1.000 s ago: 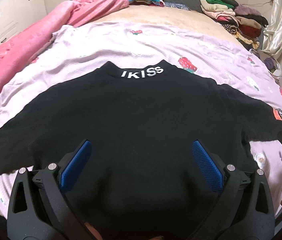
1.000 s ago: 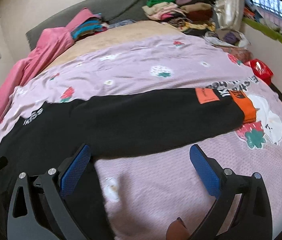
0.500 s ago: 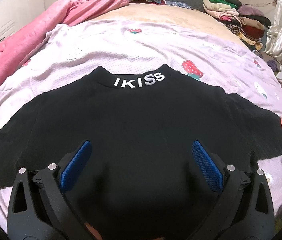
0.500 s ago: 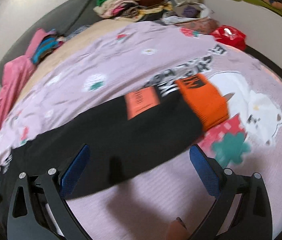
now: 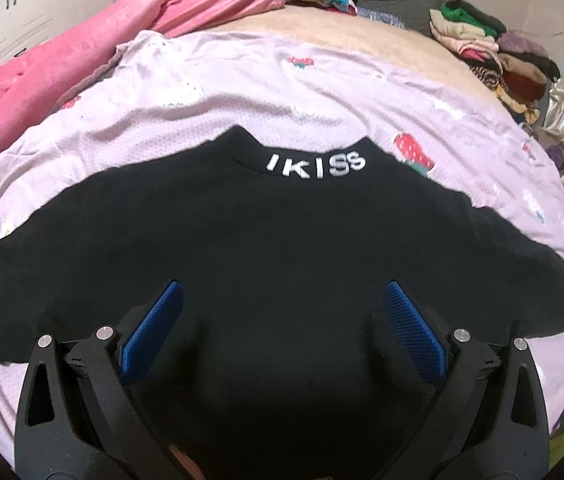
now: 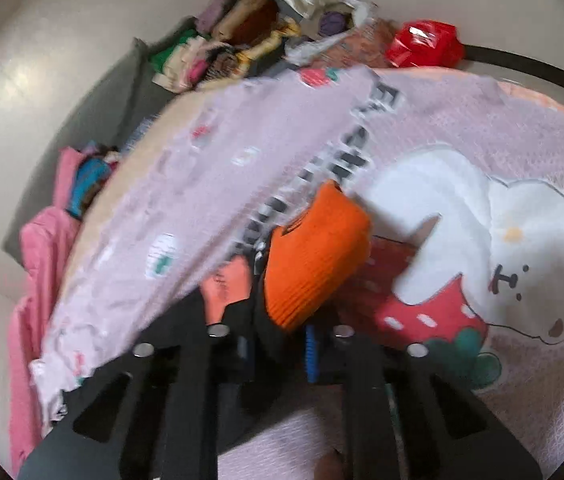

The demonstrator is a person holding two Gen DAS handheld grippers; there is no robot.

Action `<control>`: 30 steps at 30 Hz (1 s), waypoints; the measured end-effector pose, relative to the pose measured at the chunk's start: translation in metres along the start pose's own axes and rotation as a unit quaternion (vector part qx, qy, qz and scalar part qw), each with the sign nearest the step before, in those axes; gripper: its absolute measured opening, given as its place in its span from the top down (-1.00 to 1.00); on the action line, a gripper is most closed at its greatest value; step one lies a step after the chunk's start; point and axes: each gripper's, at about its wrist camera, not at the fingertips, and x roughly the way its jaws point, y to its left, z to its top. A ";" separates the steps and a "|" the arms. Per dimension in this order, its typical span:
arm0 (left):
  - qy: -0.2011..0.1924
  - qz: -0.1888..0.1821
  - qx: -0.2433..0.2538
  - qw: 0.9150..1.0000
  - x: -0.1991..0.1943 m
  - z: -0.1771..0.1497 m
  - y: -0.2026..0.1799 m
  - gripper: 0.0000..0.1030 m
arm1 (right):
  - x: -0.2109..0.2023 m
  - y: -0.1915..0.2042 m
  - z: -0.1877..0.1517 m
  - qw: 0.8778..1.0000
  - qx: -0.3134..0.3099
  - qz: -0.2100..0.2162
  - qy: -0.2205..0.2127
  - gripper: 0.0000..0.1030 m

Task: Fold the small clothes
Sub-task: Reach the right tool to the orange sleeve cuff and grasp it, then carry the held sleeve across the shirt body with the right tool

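While the black sweater (image 5: 282, 264) lies spread flat on the lilac bedspread (image 5: 242, 92), collar away from the left gripper (image 5: 282, 320), its right sleeve is being taken for the first fold. The right gripper (image 6: 278, 344) is seen with its jaws closing, the orange ribbed cuff (image 6: 314, 268) caught between them; the left gripper's blue pads (image 5: 154, 332) are held wide apart above the hem, clamped on nothing. Next, the sleeve would probably need to be carried inward across the body. The knit looks soft and thick, the bedspread finely textured and printed with strawberries.
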 end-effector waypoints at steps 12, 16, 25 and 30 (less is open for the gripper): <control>-0.043 -0.024 -0.019 0.999 -0.047 0.020 0.014 -0.84 | -0.066 0.095 -0.005 0.984 -0.122 0.119 -0.041 0.74; -0.057 -0.022 -0.026 0.998 -0.059 0.027 0.025 -0.84 | -0.072 0.128 -0.013 0.977 -0.150 0.149 -0.033 0.74; -0.056 -0.030 -0.053 0.997 -0.065 0.027 0.054 -0.84 | -0.086 0.205 -0.052 0.955 -0.207 0.212 -0.011 0.74; -0.050 -0.055 -0.072 0.995 -0.063 0.024 0.070 -0.84 | -0.089 0.237 -0.077 0.944 -0.241 0.226 0.001 0.74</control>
